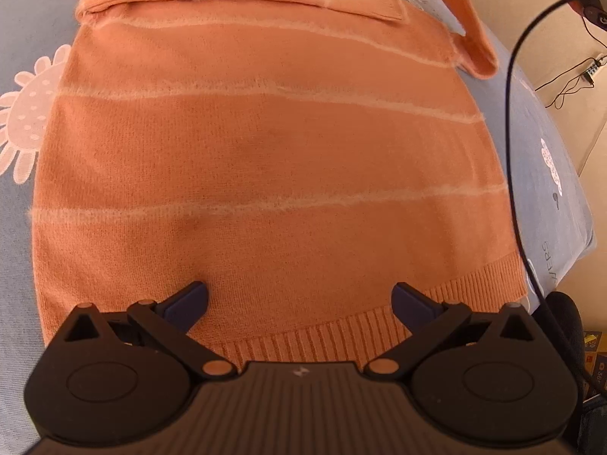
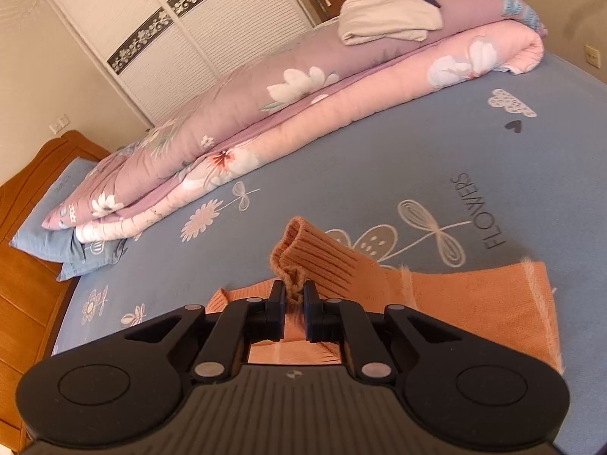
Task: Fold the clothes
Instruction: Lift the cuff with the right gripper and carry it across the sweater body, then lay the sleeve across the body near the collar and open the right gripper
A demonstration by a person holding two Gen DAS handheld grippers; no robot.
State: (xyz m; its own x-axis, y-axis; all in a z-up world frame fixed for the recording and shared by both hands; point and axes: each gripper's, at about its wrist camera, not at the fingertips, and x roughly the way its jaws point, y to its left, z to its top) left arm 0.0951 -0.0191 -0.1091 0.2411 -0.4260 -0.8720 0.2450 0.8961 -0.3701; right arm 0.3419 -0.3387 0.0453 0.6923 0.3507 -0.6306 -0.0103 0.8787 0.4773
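Right gripper (image 2: pixel 294 295) pinches the sweater's (image 1: pixel 246 144) cuff (image 2: pixel 315 254) above the bed (image 2: pixel 379 159); left gripper (image 1: pixel 299 299) gapes empty over its hem (image 1: pixel 379 326).

A white louvered wardrobe (image 2: pixel 159 49) with floral bands stands against a beige wall (image 2: pixel 34 76). A wooden headboard (image 2: pixel 34 197) borders the bed's blue flower-print sheet (image 2: pixel 379 159); a folded pink quilt (image 2: pixel 265 113) lies along its far edge.
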